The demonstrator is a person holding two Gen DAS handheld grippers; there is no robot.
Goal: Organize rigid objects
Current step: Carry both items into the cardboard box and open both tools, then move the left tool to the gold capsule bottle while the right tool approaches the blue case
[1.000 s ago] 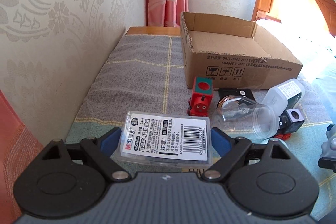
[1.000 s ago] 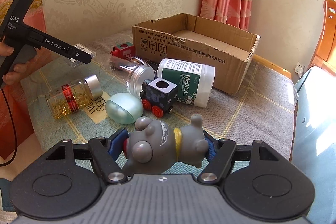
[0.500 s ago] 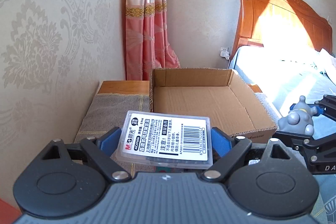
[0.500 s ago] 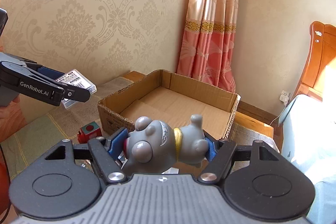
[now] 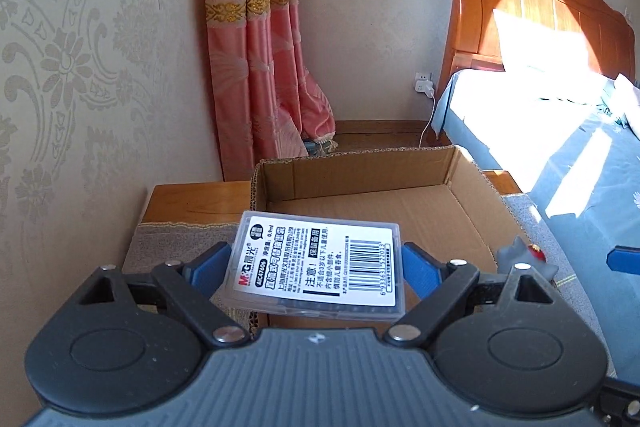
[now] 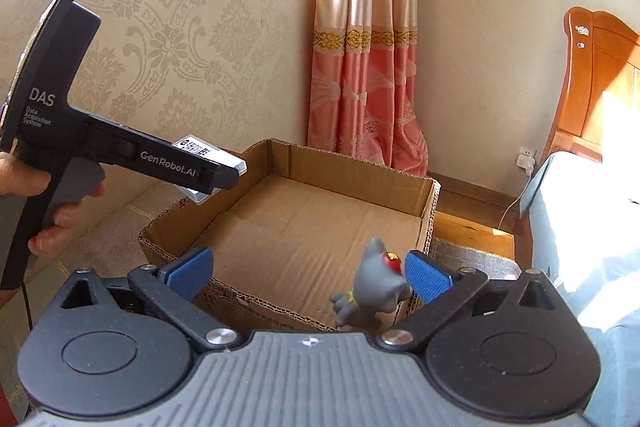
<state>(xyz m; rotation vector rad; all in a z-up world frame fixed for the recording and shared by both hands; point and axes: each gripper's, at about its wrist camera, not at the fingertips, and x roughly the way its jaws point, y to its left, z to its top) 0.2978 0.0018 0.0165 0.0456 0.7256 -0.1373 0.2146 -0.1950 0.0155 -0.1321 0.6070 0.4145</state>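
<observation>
Blue pads of the left tool (image 5: 316,263) press both short sides of a clear plastic case (image 5: 318,265) with a white barcode label; the case sits level at lower centre of the left wrist view, over the near wall of a cardboard box (image 5: 360,203). In the right wrist view the same tool (image 6: 218,171) reaches in from the left of the frame, with the case (image 6: 212,155) at the box's left corner.

Right tool (image 6: 308,273): jaws spread wide, holding nothing. A grey toy animal (image 6: 374,287) with a red spot sits just inside the right pad, at the lower right of the frame; whether it touches the pad cannot be told. It is over the near right corner of the box (image 6: 320,219), whose floor is bare cardboard.

Beyond the box, a pink curtain (image 6: 360,67) hangs centre frame; a wooden headboard (image 6: 592,79) stands at the right edge.
</observation>
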